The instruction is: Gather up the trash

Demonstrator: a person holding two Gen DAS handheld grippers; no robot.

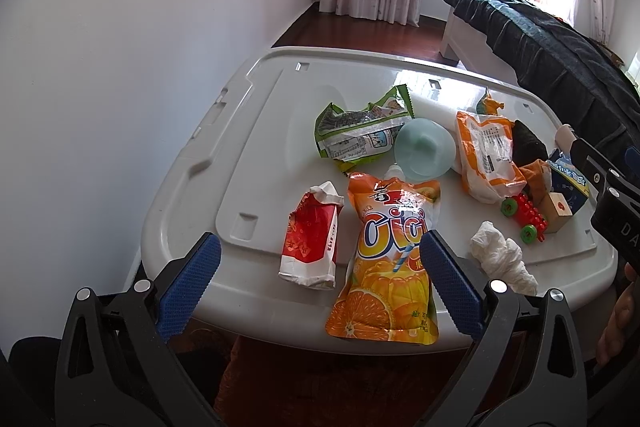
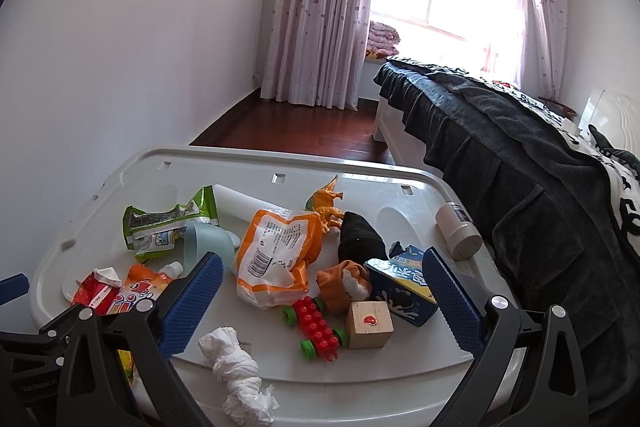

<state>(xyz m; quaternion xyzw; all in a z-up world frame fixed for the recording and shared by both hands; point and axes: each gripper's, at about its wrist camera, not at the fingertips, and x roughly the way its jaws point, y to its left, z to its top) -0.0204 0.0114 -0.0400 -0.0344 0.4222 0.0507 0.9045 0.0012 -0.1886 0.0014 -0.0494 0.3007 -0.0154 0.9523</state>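
Note:
Trash lies on a grey plastic bin lid (image 1: pixel 200 195). In the left wrist view: an orange juice pouch (image 1: pixel 390 259), a red and white wrapper (image 1: pixel 312 239), a green snack bag (image 1: pixel 360 131), an orange and white bag (image 1: pixel 488 155) and a crumpled white tissue (image 1: pixel 502 257). My left gripper (image 1: pixel 320 267) is open and empty over the lid's near edge, around the pouch and red wrapper. My right gripper (image 2: pixel 320 285) is open and empty above the tissue (image 2: pixel 236 367), the orange bag (image 2: pixel 276 255) and a blue carton (image 2: pixel 404 287).
Toys sit among the trash: a red brick car (image 2: pixel 316 327), a wooden cube (image 2: pixel 368 323), an orange dinosaur (image 2: pixel 328 203), socks (image 2: pixel 356 255), a pale blue bowl (image 2: pixel 208 247) and a white bottle (image 2: pixel 458 231). A dark-covered bed (image 2: pixel 520 167) stands on the right.

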